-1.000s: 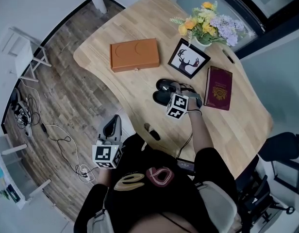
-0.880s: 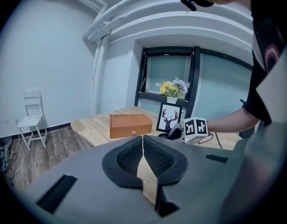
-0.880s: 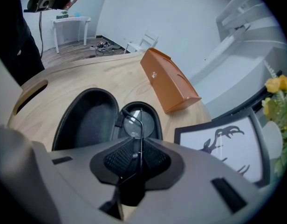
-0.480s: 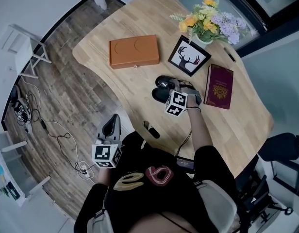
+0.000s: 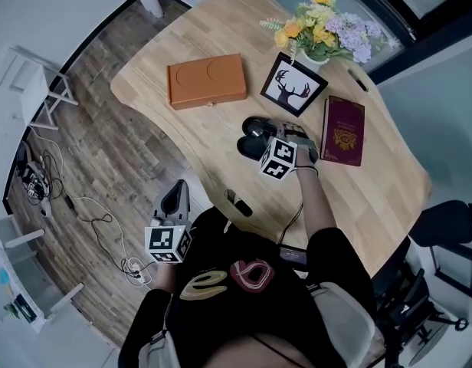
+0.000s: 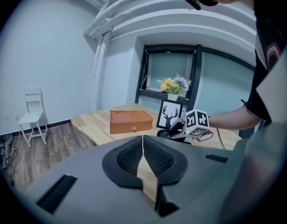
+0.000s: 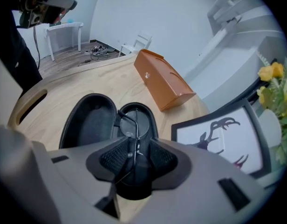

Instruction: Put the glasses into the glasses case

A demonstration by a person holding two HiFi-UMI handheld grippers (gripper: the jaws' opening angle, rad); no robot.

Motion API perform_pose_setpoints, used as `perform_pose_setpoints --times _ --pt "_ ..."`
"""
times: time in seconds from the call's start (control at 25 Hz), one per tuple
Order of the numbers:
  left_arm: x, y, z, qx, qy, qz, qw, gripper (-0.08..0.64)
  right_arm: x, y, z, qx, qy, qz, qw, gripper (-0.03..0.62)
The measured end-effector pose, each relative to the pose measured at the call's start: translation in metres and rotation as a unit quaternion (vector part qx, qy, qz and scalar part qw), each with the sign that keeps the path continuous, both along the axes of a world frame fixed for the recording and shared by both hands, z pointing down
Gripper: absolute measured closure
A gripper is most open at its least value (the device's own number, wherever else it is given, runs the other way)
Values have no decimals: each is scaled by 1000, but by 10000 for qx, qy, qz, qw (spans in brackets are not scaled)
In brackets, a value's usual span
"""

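Setting: plain office or studio room, sparsely furnished. Evidence:
- bare white walls
- wood-plank floor (image 5: 106, 152)
- large dark-framed window (image 6: 174, 73)
- curved light-wood tabletop (image 5: 205, 37), dressed with a vase of flowers (image 5: 324, 33) and a framed deer print (image 5: 293, 84)
- white folding chair (image 6: 32, 107) near the wall
- loose cables (image 5: 37, 182) on the floor

Wood floor (image 5: 98, 140), white chair (image 6: 33, 110), probable window (image 6: 169, 73).

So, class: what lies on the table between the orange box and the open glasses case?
Nothing: bare table separates the orange box from the glasses case, clearest in the head view.
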State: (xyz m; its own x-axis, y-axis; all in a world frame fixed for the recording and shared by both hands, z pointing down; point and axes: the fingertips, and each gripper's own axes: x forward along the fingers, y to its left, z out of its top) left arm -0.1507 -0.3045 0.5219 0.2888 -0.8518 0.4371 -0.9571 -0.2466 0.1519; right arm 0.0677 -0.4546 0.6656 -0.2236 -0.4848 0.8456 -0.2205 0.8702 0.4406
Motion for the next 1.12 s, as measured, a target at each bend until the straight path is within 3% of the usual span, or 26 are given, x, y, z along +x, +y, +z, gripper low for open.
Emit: perform_pose_setpoints --times 0.36,0.64,1.0,1.12 --pt "-2 0 0 29 52 68 10000 540 3 1 -14 51 -220 325 9992 431" --pt "0 -5 -1 110 276 203 9994 540 0 21 -44 -29 -973 1072 9895 387" --pt "26 -19 -13 352 507 786 9950 540 -4 49 -120 567 -2298 1982 9512 380" --pt "33 -21 -17 423 564 971 9928 540 1 59 -145 855 -2706 2364 9293 372"
